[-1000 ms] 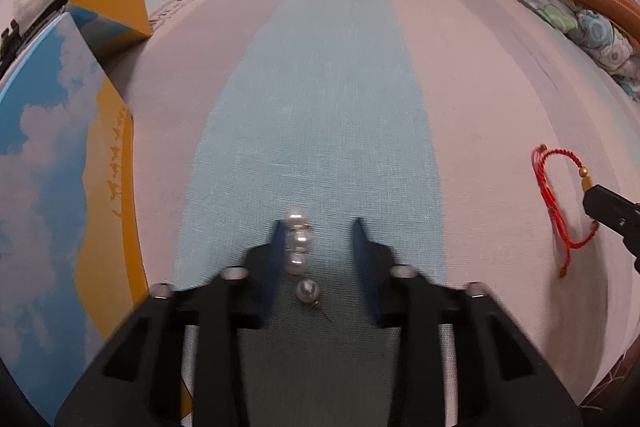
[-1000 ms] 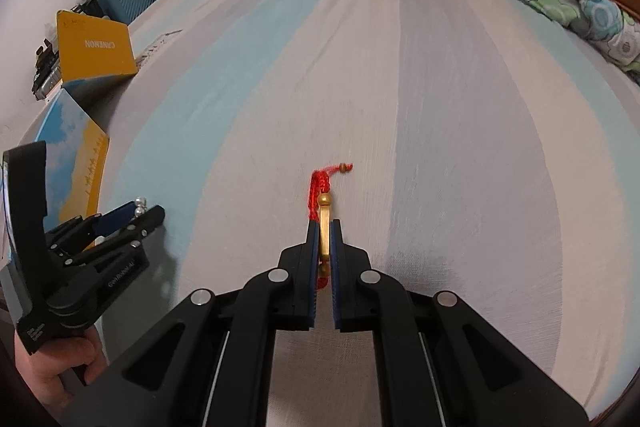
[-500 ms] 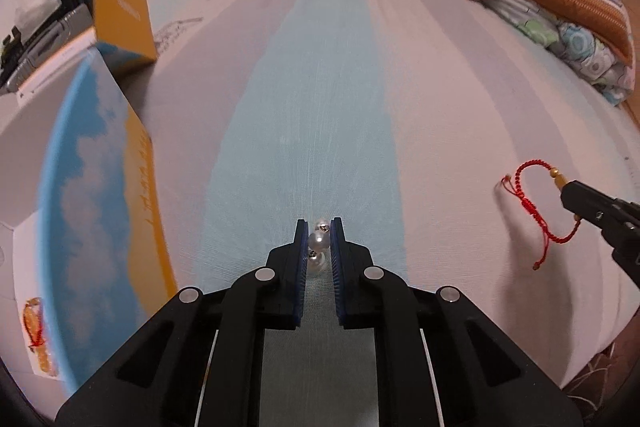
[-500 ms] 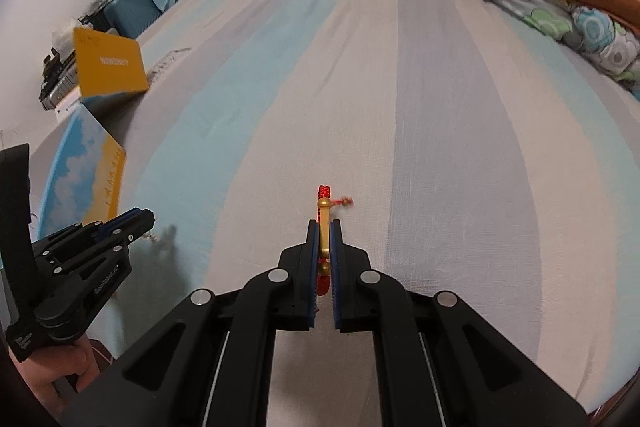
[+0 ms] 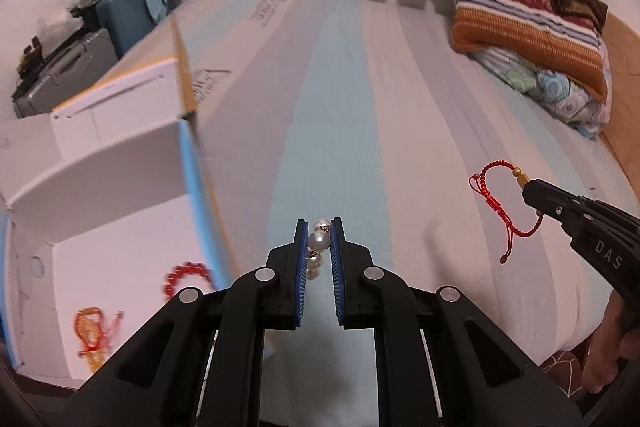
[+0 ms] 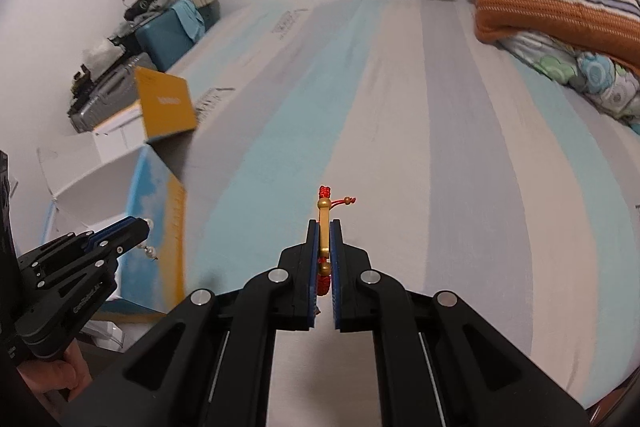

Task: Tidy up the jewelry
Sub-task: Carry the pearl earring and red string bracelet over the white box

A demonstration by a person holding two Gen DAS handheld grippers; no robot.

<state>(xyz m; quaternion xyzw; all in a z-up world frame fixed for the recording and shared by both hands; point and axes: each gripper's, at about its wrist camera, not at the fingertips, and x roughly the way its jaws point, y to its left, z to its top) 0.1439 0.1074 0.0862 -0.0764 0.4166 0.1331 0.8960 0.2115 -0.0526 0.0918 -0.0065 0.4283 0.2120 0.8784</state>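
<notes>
Left gripper (image 5: 319,241) fingers pinch pearl earrings (image 5: 319,239), centre frame, w/ one dangling loose: light, slippery. Right gripper (image 6: 325,235) fingers pinch red cord bracelet (image 6: 324,227) by stiff gold bar; cord limp.

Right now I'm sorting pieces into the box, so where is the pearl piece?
The pearl piece is pinched between the left gripper fingers, held above the striped bedsheet, just right of the open box.
</notes>
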